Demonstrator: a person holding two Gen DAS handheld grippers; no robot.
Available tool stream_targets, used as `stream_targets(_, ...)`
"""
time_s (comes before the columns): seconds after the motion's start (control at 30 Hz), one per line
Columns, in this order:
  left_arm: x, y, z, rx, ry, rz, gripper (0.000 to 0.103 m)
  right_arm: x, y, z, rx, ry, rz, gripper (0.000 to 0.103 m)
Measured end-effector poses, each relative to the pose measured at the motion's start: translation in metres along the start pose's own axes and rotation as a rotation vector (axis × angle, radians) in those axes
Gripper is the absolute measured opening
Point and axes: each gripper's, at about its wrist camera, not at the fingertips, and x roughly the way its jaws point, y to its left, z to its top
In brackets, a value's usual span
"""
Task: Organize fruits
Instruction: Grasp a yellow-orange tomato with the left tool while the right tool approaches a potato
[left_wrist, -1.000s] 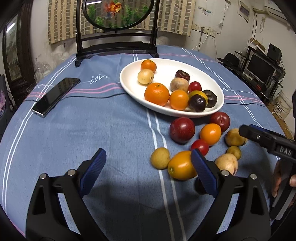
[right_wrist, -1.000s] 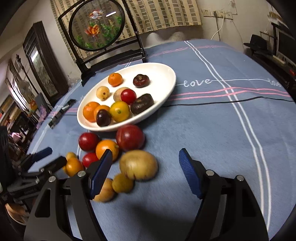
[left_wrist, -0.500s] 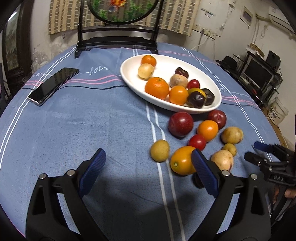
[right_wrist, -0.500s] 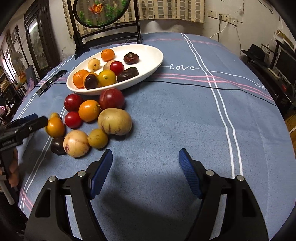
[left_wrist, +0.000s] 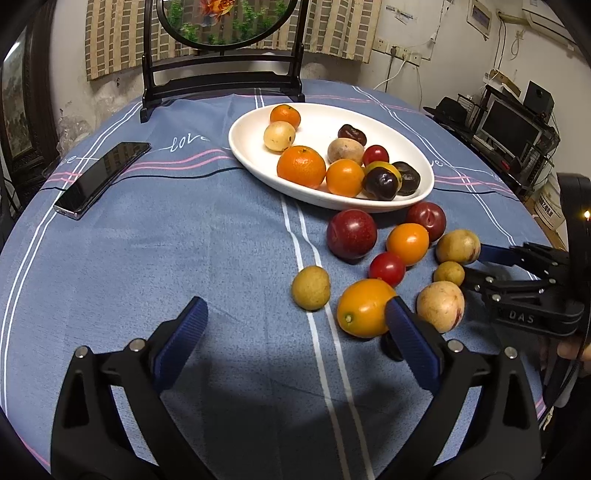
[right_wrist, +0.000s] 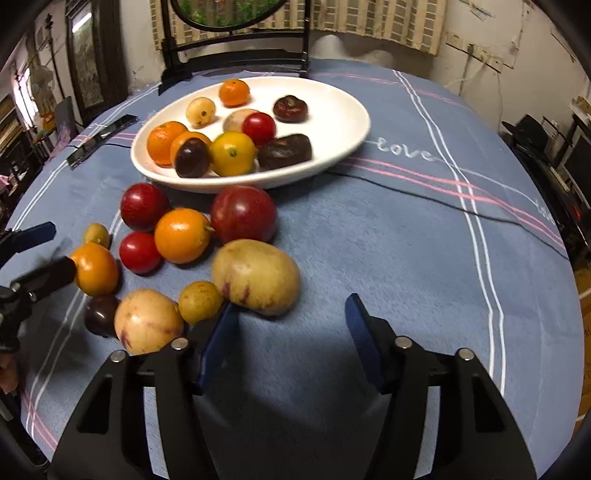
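The loose fruits (right_wrist: 184, 254) lie in a group on the blue cloth (right_wrist: 388, 240) of the counter, in the left middle of the right wrist view, just below the white plate (right_wrist: 332, 110) that holds more fruits in the upper centre. In this group the big yellow fruit (right_wrist: 256, 276) lies lowest and nearest to the right gripper (right_wrist: 291, 341), with a small yellow fruit (right_wrist: 200, 301) touching its left side and a pale round fruit (right_wrist: 147, 320) further left. Above them are a large red fruit (right_wrist: 243, 213), an orange one (right_wrist: 182, 235) and two smaller red ones. The fingers (right_wrist: 218, 343) of the right gripper have just been closing, but they are still apart and only bare cloth is between them; the left finger tip is just below the big yellow fruit. In the left wrist view the left gripper (left_wrist: 293, 334) is at the bottom of the frame with its fingers (left_wrist: 181, 343) wide apart and holding nothing; its right finger stands in front of an oval orange fruit (left_wrist: 364, 308). A black phone (left_wrist: 103, 179) lies on the cloth in the upper left of this view, well apart from the plate (left_wrist: 251, 147). A dark wooden stand (left_wrist: 221, 83) is at the far edge of the counter, in the top centre.
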Motion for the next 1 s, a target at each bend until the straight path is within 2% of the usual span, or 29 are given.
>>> stream_targets(0.03,0.000,0.000,0.000,0.000,0.002,-0.001,0.099,0.001,0.002,0.002,-0.012,-0.003,0.006,0.057)
stream_targets(0.07,0.001,0.000,0.000,0.001,0.004,-0.002,0.099,0.002,0.004,0.003,-0.021,-0.002,0.024,0.045)
stream_targets(0.1,0.001,-0.001,0.000,0.002,0.006,-0.002,0.099,0.002,0.006,0.005,-0.028,-0.001,0.050,0.038)
stream_targets(0.2,0.002,-0.002,-0.001,0.007,0.010,0.002,0.099,0.003,0.012,0.007,-0.041,-0.002,0.018,0.038)
stream_targets(0.47,0.006,-0.005,0.000,0.009,0.029,0.028,0.099,-0.007,0.000,0.000,0.037,-0.033,0.087,0.036)
stream_targets(0.7,0.014,-0.011,0.001,-0.006,0.060,0.041,0.099,-0.026,-0.008,-0.014,0.063,-0.075,0.102,0.036)
stream_targets(1.0,0.022,-0.014,0.004,-0.022,0.079,0.055,0.099,-0.028,-0.019,-0.023,0.080,-0.075,0.096,0.037)
